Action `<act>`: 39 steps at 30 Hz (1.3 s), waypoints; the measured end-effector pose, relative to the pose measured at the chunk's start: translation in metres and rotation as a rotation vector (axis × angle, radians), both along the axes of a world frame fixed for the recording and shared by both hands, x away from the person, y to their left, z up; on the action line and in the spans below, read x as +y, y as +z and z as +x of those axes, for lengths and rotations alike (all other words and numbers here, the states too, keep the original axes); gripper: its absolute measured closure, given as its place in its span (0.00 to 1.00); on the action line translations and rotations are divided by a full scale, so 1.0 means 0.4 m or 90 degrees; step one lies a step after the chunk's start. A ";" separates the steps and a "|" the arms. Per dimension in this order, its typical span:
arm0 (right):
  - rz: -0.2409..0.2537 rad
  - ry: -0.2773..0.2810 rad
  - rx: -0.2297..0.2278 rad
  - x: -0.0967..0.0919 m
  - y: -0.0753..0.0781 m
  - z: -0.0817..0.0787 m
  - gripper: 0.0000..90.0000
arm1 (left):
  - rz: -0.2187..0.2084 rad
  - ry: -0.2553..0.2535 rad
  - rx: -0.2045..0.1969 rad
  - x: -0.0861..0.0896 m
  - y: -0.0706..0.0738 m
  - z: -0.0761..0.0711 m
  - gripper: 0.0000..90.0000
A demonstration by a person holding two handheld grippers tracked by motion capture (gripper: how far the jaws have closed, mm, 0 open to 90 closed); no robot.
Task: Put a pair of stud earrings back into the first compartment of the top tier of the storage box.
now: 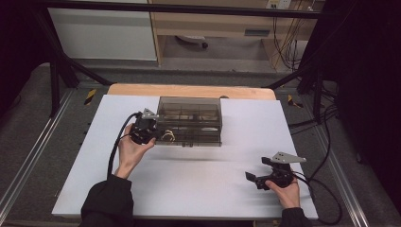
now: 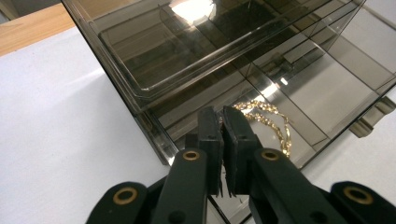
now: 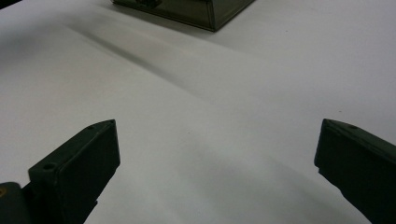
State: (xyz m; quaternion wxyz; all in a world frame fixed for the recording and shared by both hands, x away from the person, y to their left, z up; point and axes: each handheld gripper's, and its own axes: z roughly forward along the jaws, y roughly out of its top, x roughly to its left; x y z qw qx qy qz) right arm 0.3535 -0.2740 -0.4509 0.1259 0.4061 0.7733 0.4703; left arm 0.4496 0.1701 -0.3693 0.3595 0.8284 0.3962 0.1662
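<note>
Both sleeves are black. Each tool, the left tool [image 1: 150, 128] and the right tool [image 1: 257, 178], is black with a thick black cable, a grey three-cornered plate on top, and brass-ringed pivot holes along the jaws.

Organizer box [image 1: 189, 120]: smoked, see-through plastic, rectangular, with shallow stacked drawers split into compartments. Stands upright and square-on at about 12 o'clock from the table's centre, toward the far edge. Small pull tabs show along its near face.

Gold chain [image 2: 268, 122]: fine links, lying in a loose heap inside a lower compartment at the box's near corner, around 7 o'clock of the box [image 1: 168, 136].
</note>
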 end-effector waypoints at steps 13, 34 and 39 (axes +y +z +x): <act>0.000 0.000 0.000 0.000 0.000 0.000 0.01 | -0.032 -0.007 -0.018 0.013 0.025 -0.019 0.80; -0.001 -0.001 -0.001 -0.001 0.000 -0.001 0.01 | -0.053 -0.011 -0.047 0.117 0.036 -0.101 0.22; -0.001 -0.001 -0.001 -0.001 0.000 -0.001 0.01 | -0.055 -0.007 -0.051 0.150 0.014 -0.122 0.13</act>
